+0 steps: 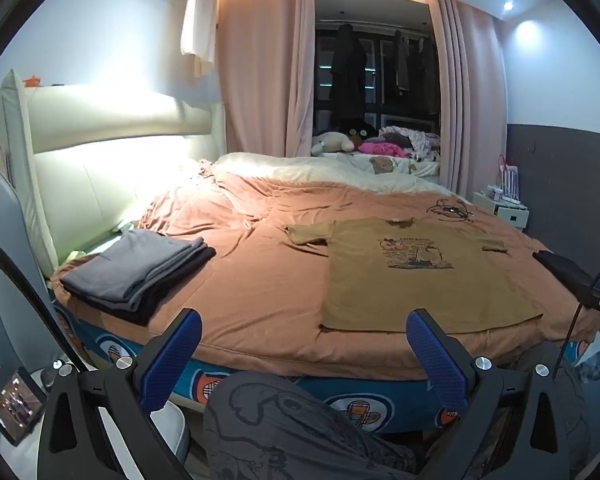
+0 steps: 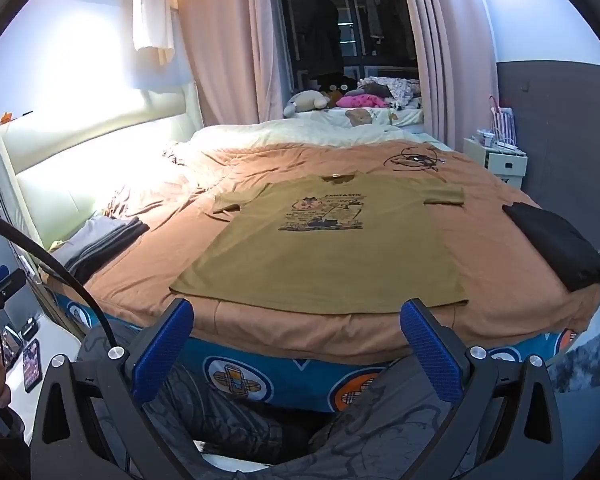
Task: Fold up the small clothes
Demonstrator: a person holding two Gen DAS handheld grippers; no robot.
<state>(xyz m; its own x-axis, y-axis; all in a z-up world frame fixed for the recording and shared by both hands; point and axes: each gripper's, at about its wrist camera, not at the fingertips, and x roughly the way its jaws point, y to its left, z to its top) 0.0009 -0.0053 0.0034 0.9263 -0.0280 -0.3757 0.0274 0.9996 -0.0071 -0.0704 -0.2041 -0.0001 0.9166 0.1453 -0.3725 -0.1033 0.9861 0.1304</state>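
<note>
A bedroom, the edge of the bed: I hold my left gripper and right gripper short of the mattress, both tilted a little down, both spread wide with nothing between the blue pads. Folding, as I judge it, has not begun on this piece; the garment is laid out and I am at the approach. The next move, I reckon, calls for each claw to come in low over the near hem and pinch a single layer at a corner or sleeve (thin cloth, so it may bunch or drag the cover with it).

The mustard T-shirt lies flat and face up at twelve o'clock from my right claw, hem toward me, collar away, both short sleeves spread, a dark printed picture on the chest. It rests on the orange bed cover. At ten o'clock sits a folded grey and black stack; at two o'clock, a folded black garment.
</note>
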